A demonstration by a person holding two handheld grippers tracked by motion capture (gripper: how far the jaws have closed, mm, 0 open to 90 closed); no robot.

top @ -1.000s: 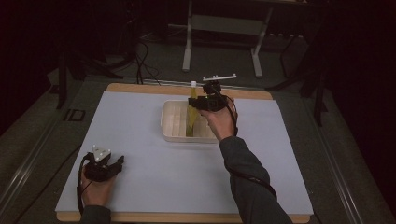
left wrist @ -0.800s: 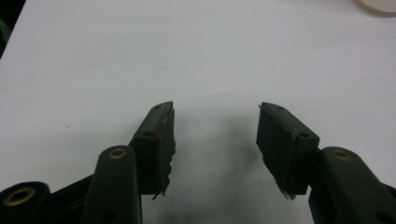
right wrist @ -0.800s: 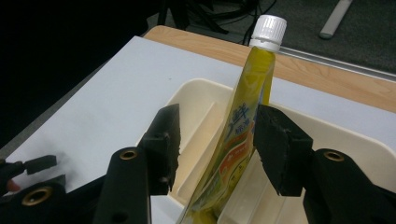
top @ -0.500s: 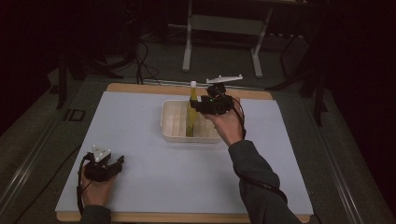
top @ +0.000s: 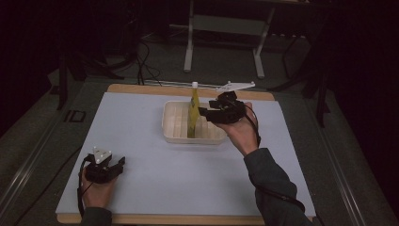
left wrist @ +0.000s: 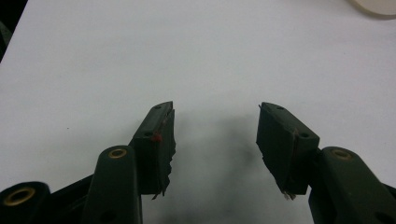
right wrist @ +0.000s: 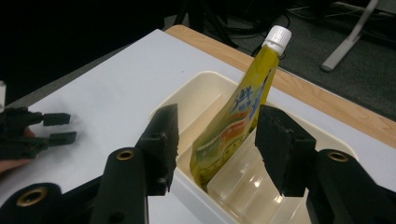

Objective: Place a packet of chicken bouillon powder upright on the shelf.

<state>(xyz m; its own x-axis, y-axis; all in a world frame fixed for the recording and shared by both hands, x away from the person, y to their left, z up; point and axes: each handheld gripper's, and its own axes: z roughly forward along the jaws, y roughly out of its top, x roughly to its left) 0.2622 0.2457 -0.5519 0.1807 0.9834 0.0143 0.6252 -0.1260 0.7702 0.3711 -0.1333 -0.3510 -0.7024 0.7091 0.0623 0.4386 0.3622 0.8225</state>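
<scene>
Jaws parted, our right gripper (top: pixel 203 112) at centre frame in the high view has just let go of one yellow pouch (top: pixel 193 113), which stands alone in the single cream tray (top: pixel 171 134); we judge it placed. Our left gripper (top: pixel 118 164), lower left, rests on the tabletop (top: pixel 141 188). Left gripper view: jaws wide, empty. Right gripper view: jaws wide, flanking the pouch (right wrist: pixel 233 126) without touching.
</scene>
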